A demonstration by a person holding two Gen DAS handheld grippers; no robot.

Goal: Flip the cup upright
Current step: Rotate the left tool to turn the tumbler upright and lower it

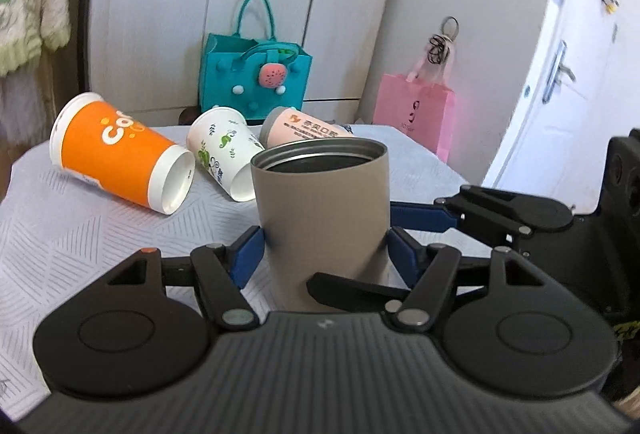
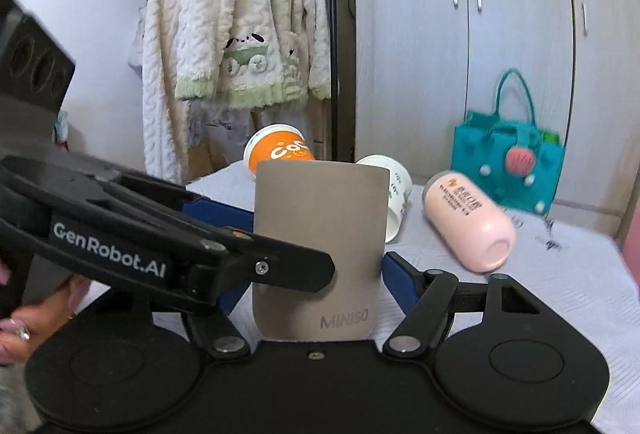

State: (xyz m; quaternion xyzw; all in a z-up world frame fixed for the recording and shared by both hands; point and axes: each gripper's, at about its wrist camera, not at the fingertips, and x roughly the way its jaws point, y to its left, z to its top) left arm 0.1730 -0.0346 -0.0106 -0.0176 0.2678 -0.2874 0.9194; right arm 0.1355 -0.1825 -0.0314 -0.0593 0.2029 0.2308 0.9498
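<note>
Upright on the surface [image 1: 80,226], mouth up: grey cup [image 1: 322,210], near the front edge. Clamped low on both flanks by the left gripper [image 1: 326,250], blue pads touching the wall. Closed on the same cup from the other side: right gripper [image 2: 316,274], one blue finger [image 2: 400,282] against the cup's right flank, the other hidden behind the left gripper's arm. Behind, lying on their sides: orange cup [image 1: 116,154], white patterned cup [image 1: 224,154], pink cup [image 2: 468,222]. Beyond the surface, teal bag [image 1: 256,74].
</note>
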